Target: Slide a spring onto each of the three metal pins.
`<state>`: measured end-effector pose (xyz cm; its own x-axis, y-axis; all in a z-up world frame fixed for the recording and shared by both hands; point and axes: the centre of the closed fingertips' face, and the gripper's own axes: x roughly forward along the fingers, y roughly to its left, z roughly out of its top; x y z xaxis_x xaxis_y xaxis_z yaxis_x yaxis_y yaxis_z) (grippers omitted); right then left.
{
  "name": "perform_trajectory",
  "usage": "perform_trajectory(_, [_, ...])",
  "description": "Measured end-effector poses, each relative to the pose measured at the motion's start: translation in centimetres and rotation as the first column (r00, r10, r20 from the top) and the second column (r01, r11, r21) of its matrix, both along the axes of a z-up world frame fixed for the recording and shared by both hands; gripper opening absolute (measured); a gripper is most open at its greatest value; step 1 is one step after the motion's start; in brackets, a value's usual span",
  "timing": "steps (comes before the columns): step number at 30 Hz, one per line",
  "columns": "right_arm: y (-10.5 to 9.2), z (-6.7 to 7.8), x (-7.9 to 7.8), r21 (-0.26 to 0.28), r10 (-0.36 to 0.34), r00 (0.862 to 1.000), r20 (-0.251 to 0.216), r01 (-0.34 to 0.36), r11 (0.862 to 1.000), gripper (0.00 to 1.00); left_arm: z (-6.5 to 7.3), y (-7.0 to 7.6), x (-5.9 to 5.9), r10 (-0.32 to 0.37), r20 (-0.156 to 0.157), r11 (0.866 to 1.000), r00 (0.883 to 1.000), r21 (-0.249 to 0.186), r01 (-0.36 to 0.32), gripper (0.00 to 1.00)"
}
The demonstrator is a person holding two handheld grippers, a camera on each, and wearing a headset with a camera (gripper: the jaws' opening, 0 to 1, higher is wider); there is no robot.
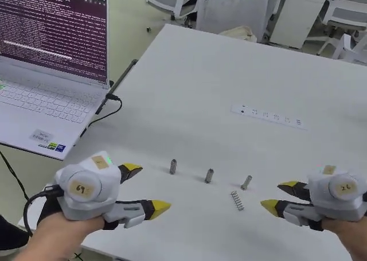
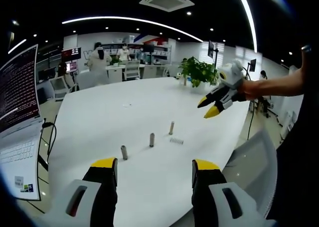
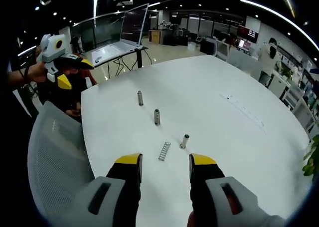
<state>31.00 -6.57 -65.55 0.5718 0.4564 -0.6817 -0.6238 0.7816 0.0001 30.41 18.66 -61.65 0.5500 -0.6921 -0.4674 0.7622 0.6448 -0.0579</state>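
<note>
Head view down, others low, opposed, sharing pins (image 1: 209,176)

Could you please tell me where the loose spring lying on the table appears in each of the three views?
Head view: loose spring, lower right of centre.
Left gripper view: loose spring, just below centre.
Right gripper view: loose spring, low centre.
Shared landmark: the end pin beside it.

three metal pins are standing on the counter (image 1: 229,77): in the head view, the left pin (image 1: 173,167), the middle pin (image 1: 209,176) and the right pin (image 1: 246,182). three springs are showing: two are sitting on the left and middle pins, and one loose spring (image 1: 237,201) is lying flat. one laptop (image 1: 51,71) and one power strip (image 1: 266,116) are resting there. two claws are hovering, the left claw (image 1: 153,186) and the right claw (image 1: 270,195).
</note>
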Motion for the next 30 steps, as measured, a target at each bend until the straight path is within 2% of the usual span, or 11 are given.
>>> perform_trajectory(6, [-1.2, 0.8, -0.6, 0.062, -0.065, 0.998, 0.014, 0.064, 0.996, 0.4, 0.0, 0.1, 0.1, 0.015, 0.001, 1.0, 1.0, -0.003, -0.015, 0.56])
perform_trajectory(11, [-1.7, 1.3, -1.0, 0.13, -0.11, 0.994, 0.021, 0.107, 0.986, 0.43, 0.2, 0.3, 0.3, 0.031, 0.004, 0.999, 1.0, -0.007, -0.031, 0.57])
perform_trajectory(23, [-2.5, 0.6, -2.9, 0.173, -0.147, 0.989, 0.0, 0.145, 0.974, 0.48, 0.2, 0.4, 1.0, 0.048, 0.002, 0.999, 0.999, -0.001, -0.048, 0.57])
perform_trajectory(30, [-3.1, 0.3, -3.9, 0.189, -0.16, 0.987, -0.012, 0.16, 0.969, 0.51, -0.1, -0.5, 1.3, 0.039, -0.003, 0.999, 0.999, 0.0, -0.039, 0.56])
